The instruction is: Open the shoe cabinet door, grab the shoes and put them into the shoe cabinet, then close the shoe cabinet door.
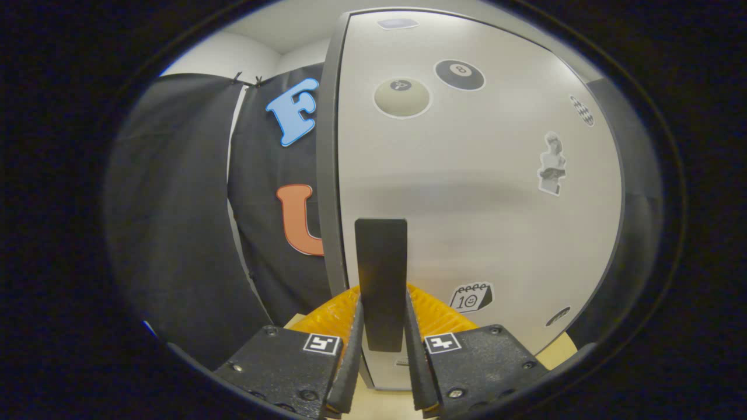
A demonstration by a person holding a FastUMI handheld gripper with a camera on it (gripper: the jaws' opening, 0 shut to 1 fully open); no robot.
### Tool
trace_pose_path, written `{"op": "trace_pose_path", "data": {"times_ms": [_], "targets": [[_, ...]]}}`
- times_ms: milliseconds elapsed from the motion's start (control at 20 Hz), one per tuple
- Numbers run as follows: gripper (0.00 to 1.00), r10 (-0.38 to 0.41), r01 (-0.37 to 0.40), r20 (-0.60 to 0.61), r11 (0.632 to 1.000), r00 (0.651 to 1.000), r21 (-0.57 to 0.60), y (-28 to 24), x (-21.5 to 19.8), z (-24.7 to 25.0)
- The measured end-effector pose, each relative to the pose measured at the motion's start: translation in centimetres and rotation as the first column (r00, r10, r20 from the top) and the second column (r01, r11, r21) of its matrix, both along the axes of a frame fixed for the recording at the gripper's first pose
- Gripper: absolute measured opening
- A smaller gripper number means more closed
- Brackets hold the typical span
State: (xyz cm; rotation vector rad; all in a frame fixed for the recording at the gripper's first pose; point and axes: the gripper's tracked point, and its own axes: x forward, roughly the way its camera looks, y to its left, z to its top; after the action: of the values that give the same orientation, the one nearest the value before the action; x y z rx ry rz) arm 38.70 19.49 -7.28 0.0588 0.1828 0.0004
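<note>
The shoe cabinet door (467, 192) is a pale grey panel with several stickers, standing right in front of me. A flat black upright handle (381, 274) is fixed near the door's left edge. My gripper (382, 326) is shut on this handle, one finger pressing each side of its lower part. The dark grey cabinet frame (327, 175) runs along the door's left edge. I cannot tell whether the door is shut flush or slightly ajar.
Black cloth wall (192, 221) hangs to the left of the cabinet. A light wooden floor or table surface (385, 402) lies below the door and fingers. White room wall and ceiling (245, 52) show above the cloth.
</note>
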Motion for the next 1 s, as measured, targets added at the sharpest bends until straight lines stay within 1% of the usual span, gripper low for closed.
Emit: {"op": "trace_pose_path", "data": {"times_ms": [100,250,500,700,800,1000], "targets": [[0.35,0.024,-0.024,-0.014,1.000,1.000,0.014,0.0,-0.4,0.1],[0.32,0.050,-0.051,-0.015,0.999,0.999,-0.003,0.0,-1.7,0.1],[0.29,0.091,-0.091,-0.007,0.996,0.996,-0.016,0.2,-6.4,0.5],[0.28,0.125,-0.125,-0.005,0.992,0.992,0.006,-1.1,-9.7,0.9],[0.27,0.126,-0.126,-0.006,0.992,0.992,0.019,-2.1,-11.6,1.0],[0.26,0.089,-0.089,0.008,0.996,0.996,0.010,-4.7,-14.6,1.1]]}}
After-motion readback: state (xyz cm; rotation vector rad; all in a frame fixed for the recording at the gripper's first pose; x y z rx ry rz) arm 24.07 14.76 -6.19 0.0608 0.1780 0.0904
